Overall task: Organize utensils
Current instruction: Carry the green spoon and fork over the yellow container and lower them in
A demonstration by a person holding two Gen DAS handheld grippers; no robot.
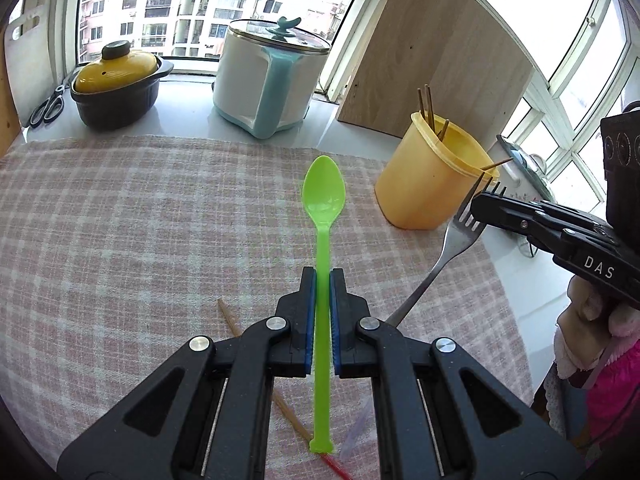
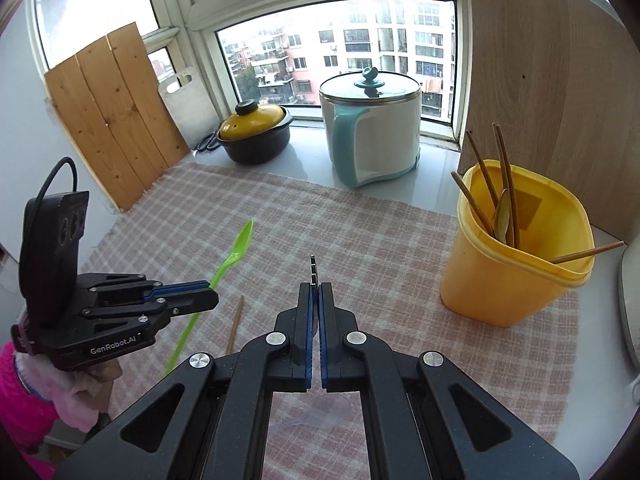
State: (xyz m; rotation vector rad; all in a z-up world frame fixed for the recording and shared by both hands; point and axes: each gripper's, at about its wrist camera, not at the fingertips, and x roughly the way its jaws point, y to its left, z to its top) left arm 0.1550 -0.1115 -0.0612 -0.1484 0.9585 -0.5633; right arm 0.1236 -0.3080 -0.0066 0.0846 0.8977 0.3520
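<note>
A: Left hand-held gripper?
B: Clamped tight on the green spoon, pads on both sides of the thin handle, gripped roughly at mid-length. Bowl out ahead of the fingertips, handle tail back toward the wrist. Long axis in line with the fingers, so a straight push forward and down probably enough to drop it bowl-first.

A: Right hand-held gripper?
B: Closed down as well, pinching a metal fork. From its own camera only a thin edge of the tines past the fingertips, the fork seen edge-on. From the left camera, tines at the fingertips and the handle slanting back down toward the cloth. Long axis across the fingers rather than along them, hard to say by how much.

A: Why lifted like that?
B: Likely for carrying to the yellow cup, ahead and to the right of the right gripper, further right of the left one. Chopsticks and what looks like a wooden spoon already upright inside, leaning on the rim, so most likely the collecting spot.

A: Anything left on the counter?
B: One loose chopstick flat on the checked cloth, beneath and between the two grippers. Something pale and clear under the right gripper, too faint to name. Pots by the window well ahead, apart from the utensils.
</note>
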